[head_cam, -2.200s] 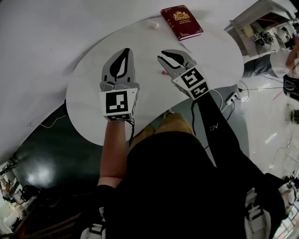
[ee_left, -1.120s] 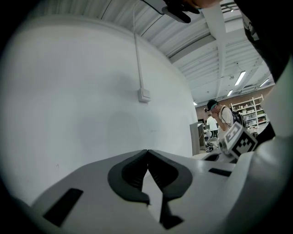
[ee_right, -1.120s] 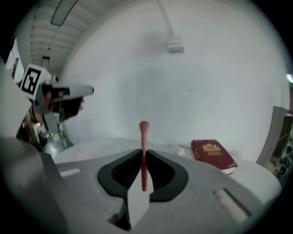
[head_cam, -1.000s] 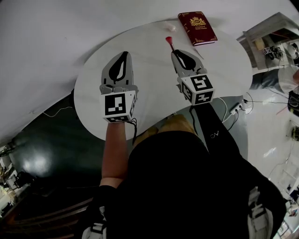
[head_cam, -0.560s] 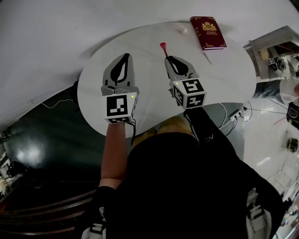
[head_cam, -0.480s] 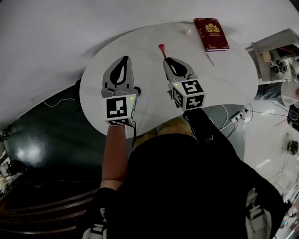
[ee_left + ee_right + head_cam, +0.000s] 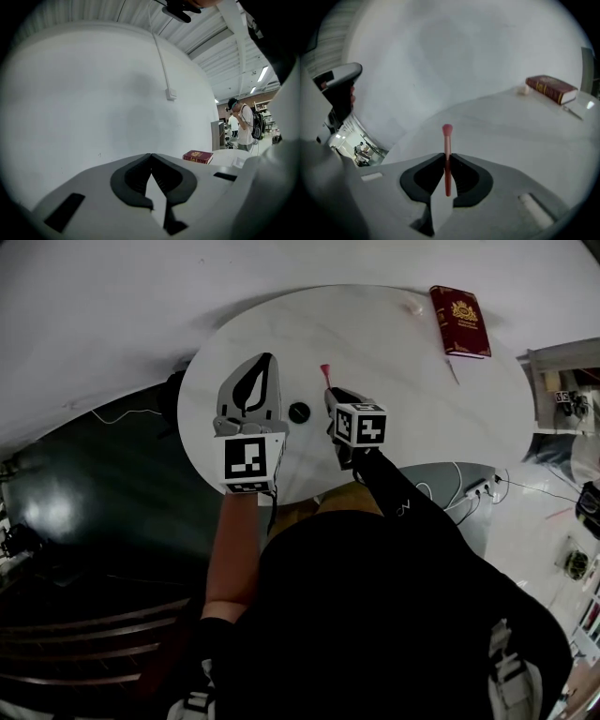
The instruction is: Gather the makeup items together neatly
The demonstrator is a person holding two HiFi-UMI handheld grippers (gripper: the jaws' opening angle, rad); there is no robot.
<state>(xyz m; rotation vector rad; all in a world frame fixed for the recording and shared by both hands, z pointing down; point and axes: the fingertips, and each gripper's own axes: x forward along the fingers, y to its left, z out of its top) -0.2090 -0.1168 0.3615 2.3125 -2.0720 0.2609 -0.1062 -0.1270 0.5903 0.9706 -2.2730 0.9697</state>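
Observation:
A pink-red makeup brush (image 7: 325, 370) is pinched by its handle in my right gripper (image 7: 330, 393), its bristle head sticking out past the jaw tips over the white round table (image 7: 394, 381). In the right gripper view the brush (image 7: 447, 136) stands straight between the shut jaws (image 7: 446, 157). A small black round item (image 7: 299, 412) lies on the table between the two grippers. My left gripper (image 7: 268, 358) hovers over the table's left part, jaws closed tip to tip (image 7: 151, 154) with nothing in them. A thin stick-like item (image 7: 453, 371) and a small pale sponge (image 7: 413, 307) lie far right.
A dark red book (image 7: 460, 320) lies at the table's far right edge, also seen as the book (image 7: 551, 89) and the book (image 7: 198, 156). A white wall curves behind the table. Cables and a power strip (image 7: 473, 488) lie on the floor at right. A person (image 7: 243, 126) stands in the background.
My right gripper has dropped lower and come nearer with the brush still in it. The black round item has come into view between the grippers. The left gripper shifted a little.

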